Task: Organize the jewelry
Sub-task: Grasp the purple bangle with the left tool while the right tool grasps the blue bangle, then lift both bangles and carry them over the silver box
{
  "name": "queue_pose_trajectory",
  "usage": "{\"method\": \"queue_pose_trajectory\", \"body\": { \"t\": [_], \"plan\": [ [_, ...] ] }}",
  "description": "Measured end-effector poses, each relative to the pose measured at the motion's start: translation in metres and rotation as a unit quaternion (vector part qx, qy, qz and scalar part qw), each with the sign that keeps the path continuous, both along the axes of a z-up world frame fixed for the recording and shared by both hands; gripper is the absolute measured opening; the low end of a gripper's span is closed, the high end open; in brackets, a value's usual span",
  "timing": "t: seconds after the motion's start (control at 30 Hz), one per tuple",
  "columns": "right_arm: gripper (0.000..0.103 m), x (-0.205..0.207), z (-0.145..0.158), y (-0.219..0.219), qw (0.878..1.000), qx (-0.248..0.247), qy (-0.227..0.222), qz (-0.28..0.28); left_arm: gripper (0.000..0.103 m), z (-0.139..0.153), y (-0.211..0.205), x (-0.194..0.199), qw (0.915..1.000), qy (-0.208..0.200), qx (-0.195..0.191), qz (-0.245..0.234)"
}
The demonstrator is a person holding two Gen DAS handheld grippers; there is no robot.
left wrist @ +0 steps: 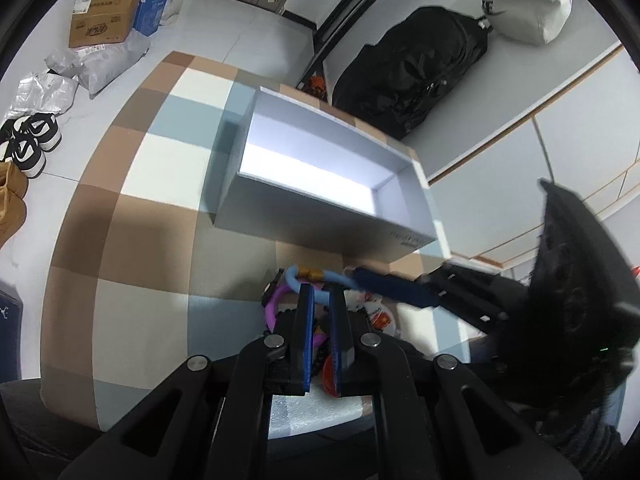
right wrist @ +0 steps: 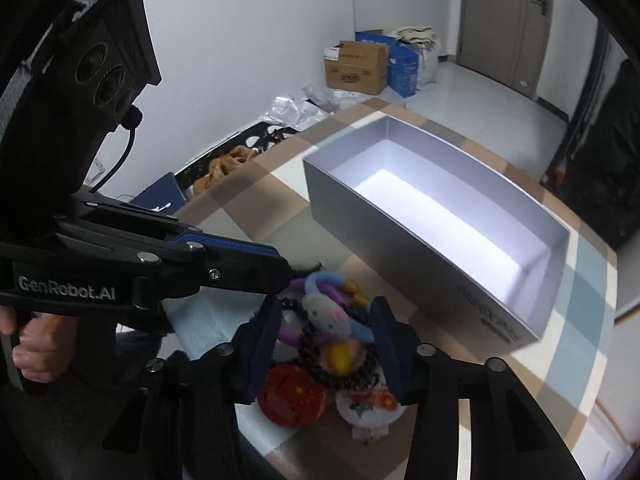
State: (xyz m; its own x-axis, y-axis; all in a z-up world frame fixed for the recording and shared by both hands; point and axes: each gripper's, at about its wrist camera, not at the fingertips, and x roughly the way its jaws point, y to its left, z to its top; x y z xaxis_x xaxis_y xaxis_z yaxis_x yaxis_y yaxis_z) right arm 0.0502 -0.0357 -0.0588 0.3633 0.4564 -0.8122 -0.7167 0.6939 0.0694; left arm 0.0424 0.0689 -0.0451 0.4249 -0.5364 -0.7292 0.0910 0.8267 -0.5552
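Note:
A heap of jewelry lies on the checked table near its front edge: a light blue fuzzy ring with gold bands [left wrist: 316, 280], a purple ring [left wrist: 274, 304], a black braided chain [right wrist: 344, 376], a plush bunny charm [right wrist: 324, 316], a red flag badge [right wrist: 290, 396] and a white flag badge [right wrist: 370, 406]. My left gripper [left wrist: 321, 296] is narrowed around the blue ring. My right gripper [right wrist: 326, 320] is open, straddling the heap. An empty grey box [left wrist: 324, 184] stands just behind; it also shows in the right wrist view [right wrist: 436, 216].
The checked table [left wrist: 132, 208] ends close to the heap. Cardboard boxes [left wrist: 104, 16], plastic bags and shoes [left wrist: 30, 142] lie on the floor to the left. A black backpack [left wrist: 412, 76] stands beyond the table.

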Motion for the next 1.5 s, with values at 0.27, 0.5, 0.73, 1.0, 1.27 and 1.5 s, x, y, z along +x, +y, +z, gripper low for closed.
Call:
{"method": "queue_pose_trajectory", "body": {
  "t": [0.27, 0.5, 0.73, 1.0, 1.27, 1.5],
  "plan": [
    [0.013, 0.015, -0.005, -0.006, 0.999, 0.007, 0.031, -0.030, 0.029, 0.005, 0.019, 0.001, 0.9982, -0.014, 0.040, 0.043],
    [0.013, 0.021, 0.011, -0.027, 0.993, 0.076, 0.051, -0.073, 0.043, -0.010, 0.025, 0.004, 0.9976, 0.017, 0.045, 0.049],
    [0.013, 0.021, 0.025, -0.044, 0.986, 0.124, 0.047, -0.103, 0.043, -0.018, 0.010, -0.001, 0.9945, 0.028, 0.099, 0.020],
    [0.013, 0.003, 0.035, -0.062, 0.980, 0.153, 0.039, -0.118, 0.034, -0.030, 0.007, 0.001, 0.9941, 0.055, 0.093, 0.004],
    [0.013, -0.006, 0.039, -0.082, 0.975, 0.174, 0.034, -0.136, 0.022, -0.032, 0.008, 0.005, 0.9936, 0.057, 0.094, 0.027],
    [0.013, -0.015, 0.042, -0.090, 0.972, 0.186, 0.030, -0.140, 0.021, -0.032, -0.010, 0.013, 0.9904, 0.030, 0.133, 0.023]
  ]
}}
